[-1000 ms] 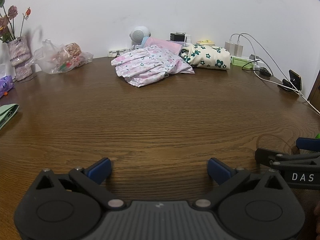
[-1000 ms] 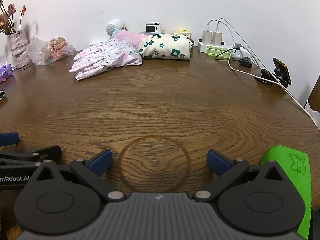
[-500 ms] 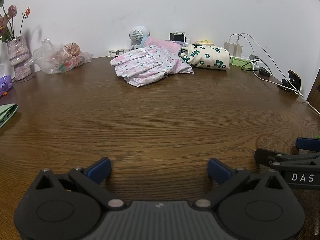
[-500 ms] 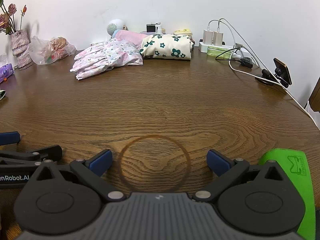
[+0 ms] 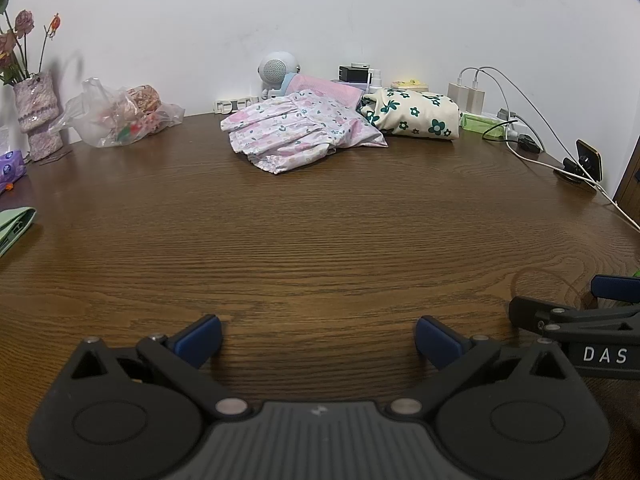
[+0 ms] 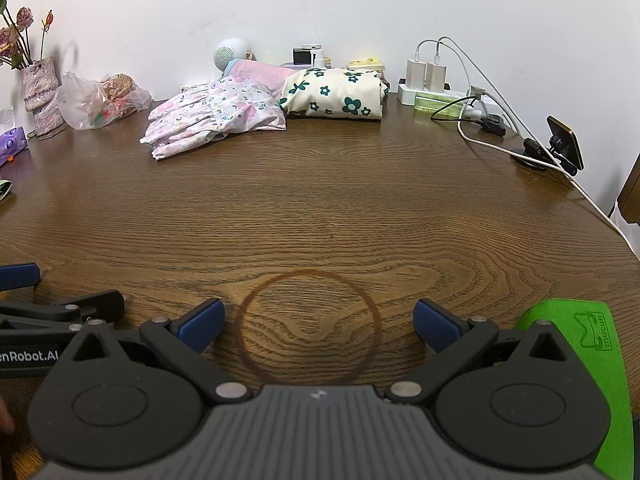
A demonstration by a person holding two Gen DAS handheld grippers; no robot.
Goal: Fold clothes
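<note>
The left tool (image 5: 318, 338) is being held low over the near edge of the wooden table (image 5: 320, 240), its fingers spread wide with nothing between them. The right tool (image 6: 318, 322) is being held just beside it, likewise spread and empty, above a dark ring mark (image 6: 308, 328) in the wood. A green mat (image 6: 584, 360) is being seen at the near right edge. Well apart, toward the far edge, a pink floral garment (image 6: 212, 118) is being left loosely bunched, touching a folded cream garment with green flowers (image 6: 336, 94). Chargers and cables (image 6: 444, 84) are being kept at the far right corner, and a plastic bag (image 5: 120, 118) and a vase (image 5: 36, 114) at the far left.
</note>
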